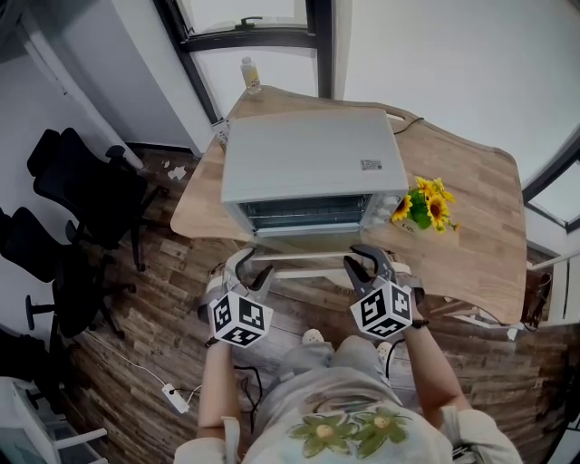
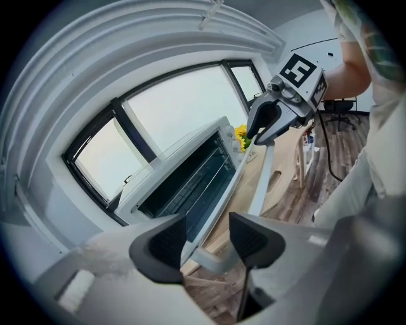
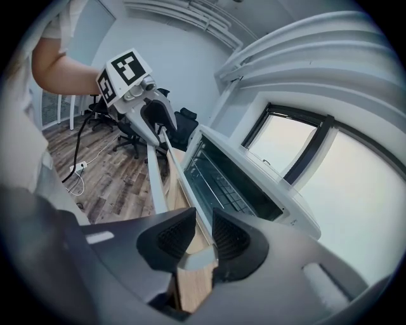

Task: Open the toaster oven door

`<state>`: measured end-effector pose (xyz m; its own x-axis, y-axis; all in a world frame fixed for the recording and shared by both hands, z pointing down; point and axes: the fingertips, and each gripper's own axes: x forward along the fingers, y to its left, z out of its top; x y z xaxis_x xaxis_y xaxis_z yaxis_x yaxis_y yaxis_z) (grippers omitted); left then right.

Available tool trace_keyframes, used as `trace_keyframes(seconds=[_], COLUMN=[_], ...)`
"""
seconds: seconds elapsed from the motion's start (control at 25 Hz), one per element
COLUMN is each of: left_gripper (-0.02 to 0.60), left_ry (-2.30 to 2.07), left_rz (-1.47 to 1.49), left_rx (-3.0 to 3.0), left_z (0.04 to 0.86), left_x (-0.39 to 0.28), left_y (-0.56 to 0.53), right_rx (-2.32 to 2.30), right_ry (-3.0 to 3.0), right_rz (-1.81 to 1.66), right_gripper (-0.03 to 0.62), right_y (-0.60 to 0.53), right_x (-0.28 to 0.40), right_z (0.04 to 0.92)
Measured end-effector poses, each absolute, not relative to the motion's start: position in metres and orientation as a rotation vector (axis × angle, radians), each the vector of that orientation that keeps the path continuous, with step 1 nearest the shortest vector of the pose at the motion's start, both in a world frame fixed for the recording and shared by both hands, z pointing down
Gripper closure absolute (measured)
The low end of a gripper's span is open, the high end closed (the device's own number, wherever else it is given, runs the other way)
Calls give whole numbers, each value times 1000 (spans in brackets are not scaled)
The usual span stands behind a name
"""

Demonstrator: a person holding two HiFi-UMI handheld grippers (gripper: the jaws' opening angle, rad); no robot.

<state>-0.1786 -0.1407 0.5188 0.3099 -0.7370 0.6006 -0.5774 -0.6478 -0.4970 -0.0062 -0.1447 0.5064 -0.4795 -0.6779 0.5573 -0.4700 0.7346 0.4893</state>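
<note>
Wooden tabletop [image 1: 480,208] by the window carries a boxy silver toaster oven [image 1: 308,163], its door [image 1: 299,257] folded down. Right gripper [image 3: 202,236] pinches one end of the door's white bar handle [image 1: 308,269]; left gripper [image 2: 208,232] has its jaws wide around the other end.

This looks like an office. Black swivel chairs [image 1: 86,195] stand well to the left of the left gripper [image 1: 256,265] on a wood-plank floor [image 1: 154,308], where a white power strip [image 1: 175,396] lies behind it. Ahead of the right gripper [image 1: 364,260] a curved wooden tabletop [image 1: 480,208] sits below large dark-framed windows [image 1: 249,27].
</note>
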Motion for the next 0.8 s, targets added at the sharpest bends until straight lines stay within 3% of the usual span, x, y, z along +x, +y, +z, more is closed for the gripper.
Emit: trace_keyframes(seconds=[0.44,0.8], left_gripper=[451,453], left_ry=[1241,1245], left_rz=[-1276,-1273], left_rx=[-2352,-2412], left_z=[527,531], left_x=[-179,-176], left_y=[-141,-135], right_rx=[848,824], right_ry=[-2175,-2180], right_rz=[-339,-322], right_gripper=[513,514], right_y=[-137,-129], right_x=[-6,-5], right_z=[510,517])
